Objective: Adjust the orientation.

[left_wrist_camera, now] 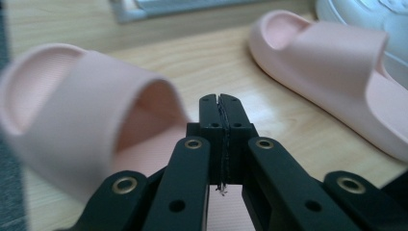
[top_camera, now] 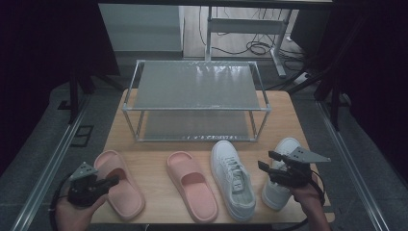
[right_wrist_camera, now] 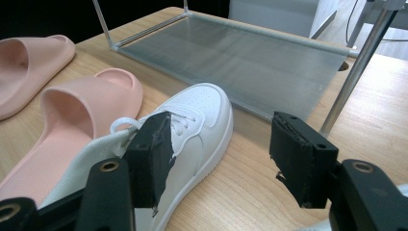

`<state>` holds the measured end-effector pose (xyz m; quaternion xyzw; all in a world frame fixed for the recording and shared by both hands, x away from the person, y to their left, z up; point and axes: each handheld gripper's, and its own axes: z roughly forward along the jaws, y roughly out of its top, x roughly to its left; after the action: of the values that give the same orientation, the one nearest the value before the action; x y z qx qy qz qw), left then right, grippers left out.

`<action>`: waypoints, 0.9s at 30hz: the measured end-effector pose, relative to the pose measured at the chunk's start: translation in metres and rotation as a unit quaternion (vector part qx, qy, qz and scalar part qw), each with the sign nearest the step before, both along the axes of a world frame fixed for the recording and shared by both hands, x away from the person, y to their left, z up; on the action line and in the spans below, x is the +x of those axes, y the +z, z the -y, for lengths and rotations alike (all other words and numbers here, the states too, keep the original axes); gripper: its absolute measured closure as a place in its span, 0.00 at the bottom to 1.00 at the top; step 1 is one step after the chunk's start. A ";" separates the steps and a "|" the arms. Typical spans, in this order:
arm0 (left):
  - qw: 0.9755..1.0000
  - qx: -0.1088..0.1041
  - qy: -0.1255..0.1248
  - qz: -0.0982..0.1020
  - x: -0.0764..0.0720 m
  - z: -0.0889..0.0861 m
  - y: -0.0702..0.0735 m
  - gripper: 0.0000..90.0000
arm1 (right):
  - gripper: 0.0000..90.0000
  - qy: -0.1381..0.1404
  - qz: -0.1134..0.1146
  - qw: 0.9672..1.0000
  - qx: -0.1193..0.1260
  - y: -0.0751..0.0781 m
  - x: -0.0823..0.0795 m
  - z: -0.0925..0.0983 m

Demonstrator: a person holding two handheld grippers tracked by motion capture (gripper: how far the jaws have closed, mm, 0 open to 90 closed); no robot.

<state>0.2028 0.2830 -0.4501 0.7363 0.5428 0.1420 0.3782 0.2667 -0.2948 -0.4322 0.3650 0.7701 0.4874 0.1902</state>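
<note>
Pink slipper [top_camera: 118,184] lies beside my left claw [top_camera: 113,181], pressed together empty; right claw [top_camera: 270,161] spread, ready over white sneaker [top_camera: 281,174].

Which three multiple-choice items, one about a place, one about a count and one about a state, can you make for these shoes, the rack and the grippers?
1. Where is the two-shelf rack?
A. behind the row of shoes
B. on the floor
C. between the slippers

2. How many pink slippers lie on the table?
A. one
B. two
C. three

3. How are the fingers of the left gripper?
A. wide open
B. shut with nothing between them
C. shut on a lace

Key: 1 A, the high view shows it at the table's far side; 2 B, the left slipper and the middle slipper; 3 B, the fingers meet in the left gripper view.
</note>
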 end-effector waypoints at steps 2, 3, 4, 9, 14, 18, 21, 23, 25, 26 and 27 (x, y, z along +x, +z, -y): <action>1.000 -0.001 0.010 0.002 0.001 -0.006 0.000 1.00 | 0.45 -0.001 -0.001 1.000 0.000 0.000 0.000 0.000; 1.000 -0.002 0.015 0.002 0.002 -0.010 0.000 1.00 | 0.45 -0.001 -0.001 1.000 0.000 0.000 0.000 0.000; 1.000 -0.003 0.020 0.002 0.003 -0.014 -0.001 1.00 | 0.45 -0.001 -0.001 1.000 0.000 0.000 0.000 0.001; 0.999 -0.002 0.045 -0.001 0.009 -0.030 -0.007 1.00 | 0.45 -0.003 0.000 1.000 0.001 0.000 0.000 0.001; 0.998 -0.001 0.064 -0.006 0.013 -0.041 -0.013 1.00 | 0.45 -0.004 -0.002 1.000 0.001 -0.001 0.001 0.002; 0.996 0.001 0.084 -0.018 0.017 -0.056 -0.023 1.00 | 0.45 -0.004 -0.001 1.000 0.000 -0.001 0.001 0.002; 0.994 -0.002 0.106 -0.033 0.021 -0.073 -0.036 1.00 | 0.45 -0.004 -0.001 1.000 0.000 0.000 0.001 0.002; 0.993 -0.004 0.113 -0.040 0.022 -0.079 -0.043 1.00 | 0.45 -0.005 -0.001 1.000 0.000 0.000 0.001 0.002; 0.992 -0.007 0.117 -0.042 0.023 -0.082 -0.047 1.00 | 0.45 -0.005 -0.002 1.000 0.000 -0.001 0.001 0.002; 0.992 -0.009 0.120 -0.046 0.023 -0.085 -0.050 1.00 | 0.45 -0.005 -0.002 1.000 -0.001 -0.001 0.001 0.002; 0.992 -0.009 0.120 -0.046 0.023 -0.085 -0.050 1.00 | 0.45 -0.005 -0.002 1.000 -0.001 -0.001 0.001 0.002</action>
<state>0.2263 0.3677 -0.5004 0.6684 0.6452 0.1475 0.3395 0.2679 -0.2972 -0.4332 0.3696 0.7692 0.4850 0.1911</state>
